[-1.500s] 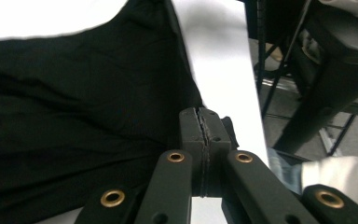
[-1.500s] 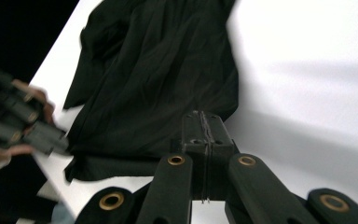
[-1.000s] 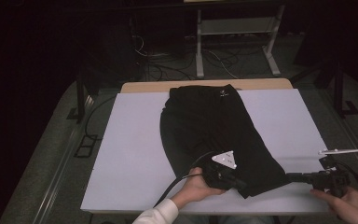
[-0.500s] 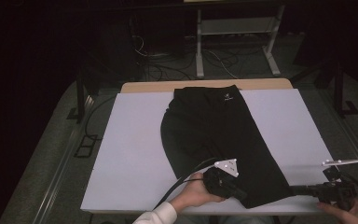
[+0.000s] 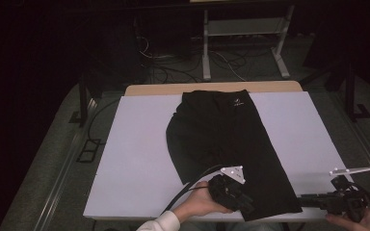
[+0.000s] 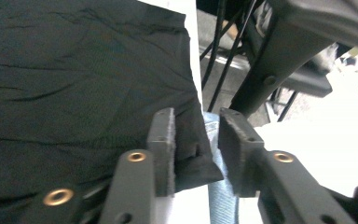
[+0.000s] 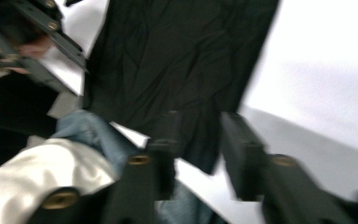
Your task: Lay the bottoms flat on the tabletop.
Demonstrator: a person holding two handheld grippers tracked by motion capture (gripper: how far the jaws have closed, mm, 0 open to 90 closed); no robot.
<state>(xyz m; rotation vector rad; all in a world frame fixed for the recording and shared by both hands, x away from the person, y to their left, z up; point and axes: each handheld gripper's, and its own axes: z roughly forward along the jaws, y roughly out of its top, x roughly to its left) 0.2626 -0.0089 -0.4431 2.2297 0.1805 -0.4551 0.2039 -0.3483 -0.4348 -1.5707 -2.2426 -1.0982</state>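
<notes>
The black folded fabric garment (image 5: 231, 149) lies along the white worktop (image 5: 130, 159), its hem at the near edge. The left tool (image 6: 196, 140) has slid back to the hem corner, spread; the right tool (image 7: 199, 140) has dropped lower, also spread, ready to pinch.

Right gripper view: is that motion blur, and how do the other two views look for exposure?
Right gripper view: smeared all over, the jaws and the black garment have soft edges, and the white table cover is blown out. Left gripper view: sharp on the jaw pads and the cloth weave, washed out at the right. High view: dim, surroundings nearly black, garment detail lost.
</notes>
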